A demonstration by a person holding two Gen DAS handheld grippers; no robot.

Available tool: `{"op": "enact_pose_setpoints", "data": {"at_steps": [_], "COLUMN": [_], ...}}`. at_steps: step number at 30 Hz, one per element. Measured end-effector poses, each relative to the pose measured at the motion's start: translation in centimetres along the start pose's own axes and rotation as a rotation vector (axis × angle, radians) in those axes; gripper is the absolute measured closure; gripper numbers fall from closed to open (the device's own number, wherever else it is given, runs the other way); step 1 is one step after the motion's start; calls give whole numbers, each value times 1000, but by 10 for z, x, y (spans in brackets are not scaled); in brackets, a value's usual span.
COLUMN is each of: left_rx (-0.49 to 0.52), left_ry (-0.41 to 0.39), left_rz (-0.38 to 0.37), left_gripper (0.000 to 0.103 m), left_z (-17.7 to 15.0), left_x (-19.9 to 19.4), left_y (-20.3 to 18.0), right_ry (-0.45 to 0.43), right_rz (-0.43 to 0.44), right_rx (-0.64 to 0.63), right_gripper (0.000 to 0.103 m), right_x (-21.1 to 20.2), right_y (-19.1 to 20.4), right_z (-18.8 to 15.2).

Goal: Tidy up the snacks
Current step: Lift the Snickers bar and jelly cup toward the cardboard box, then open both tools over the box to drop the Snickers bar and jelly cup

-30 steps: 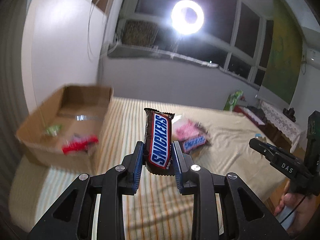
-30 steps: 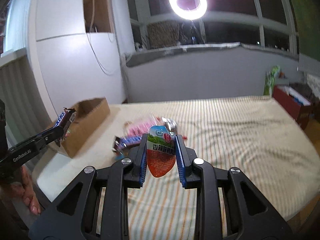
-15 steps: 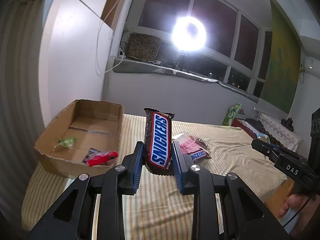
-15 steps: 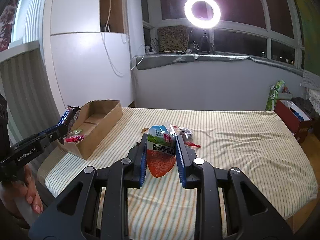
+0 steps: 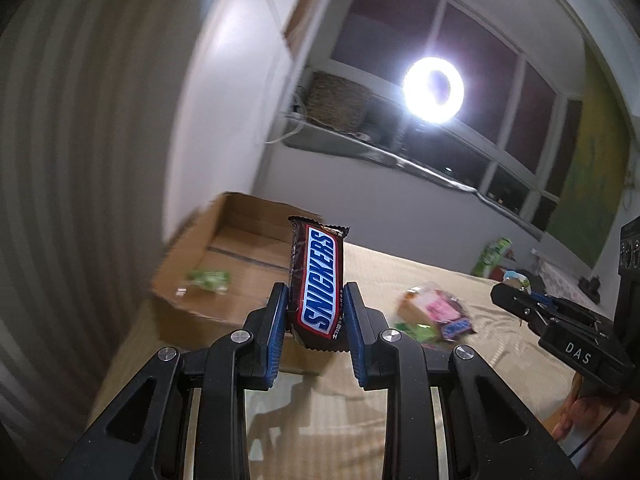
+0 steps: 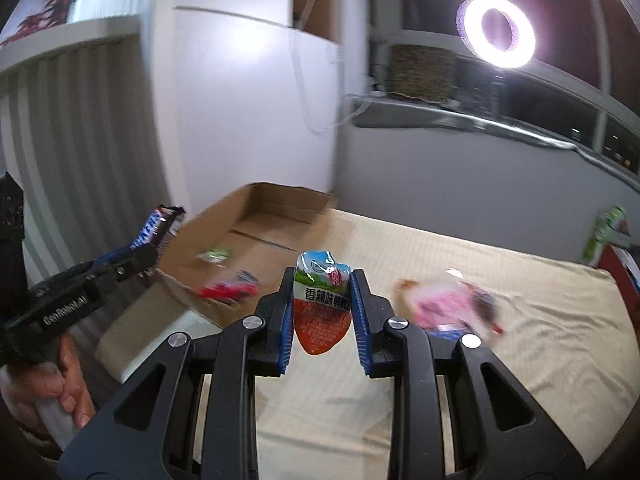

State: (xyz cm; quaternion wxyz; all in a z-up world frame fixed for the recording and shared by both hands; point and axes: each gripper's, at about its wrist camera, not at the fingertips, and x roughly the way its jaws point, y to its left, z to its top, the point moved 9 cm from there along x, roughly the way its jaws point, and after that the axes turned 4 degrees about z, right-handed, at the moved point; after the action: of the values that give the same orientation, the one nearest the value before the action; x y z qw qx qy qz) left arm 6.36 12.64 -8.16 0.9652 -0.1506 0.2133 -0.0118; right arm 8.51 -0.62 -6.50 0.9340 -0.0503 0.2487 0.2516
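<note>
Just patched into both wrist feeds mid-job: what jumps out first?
A Snickers bar stands upright, clamped in the left gripper, dead centre of the left wrist view. In the right wrist view, the right gripper pinches a red pouch with Chinese print. Behind both sits an open cardboard box on the striped bed, under a glaring ring light by the window.

Two fisheye wrist views look forward and slightly down along each claw across a striped bed (image 6: pixel 500 280). The left view sits close to the cardboard box (image 5: pixel 240 248), the right farther right. Both share the box (image 6: pixel 280 216), window ring light (image 5: pixel 434 90), and each other's claw at the frame edge.
</note>
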Motion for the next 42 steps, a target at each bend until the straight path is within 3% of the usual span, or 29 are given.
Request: {"op": "enact_pose_setpoints", "data": {"at_steps": [5,10,17,26,29,31,33,35,40,42], "left_rx": [-35,-31,-5,2,-3,-11,-24,-33,12,29], "left_ry": [-5,-30,-33,35,74,86,68,42,26,13], "left_rz": [52,70,66,69,86,117,154,177,207,216], "left_gripper": [77,77,77,77,75,63,37,28,28,28], "left_z": [6,23,33,17,9,7,9,11,14,18], "left_x": [-1,0,19,55,66,68,63,55,44,36], "left_y": [31,38,30,32,37,41,49,51,48,46], "right_ry": [-13,-17,7,73,92,86,78,74,53,33], "right_rz": [80,113,123,163,162,143,149,144,115,83], "right_rx": [-39,-54,-58,-42,-47,-45,-29,-26,-35,-56], "right_gripper": [77,77,77,76,60,54,48,48,42,22], "right_x": [24,40,65,130,147,150,149,146,130,119], "right_y": [43,63,62,57,54,50,44,41,36,38], "right_z": [15,23,25,16,10,9,7,5,2,3]}}
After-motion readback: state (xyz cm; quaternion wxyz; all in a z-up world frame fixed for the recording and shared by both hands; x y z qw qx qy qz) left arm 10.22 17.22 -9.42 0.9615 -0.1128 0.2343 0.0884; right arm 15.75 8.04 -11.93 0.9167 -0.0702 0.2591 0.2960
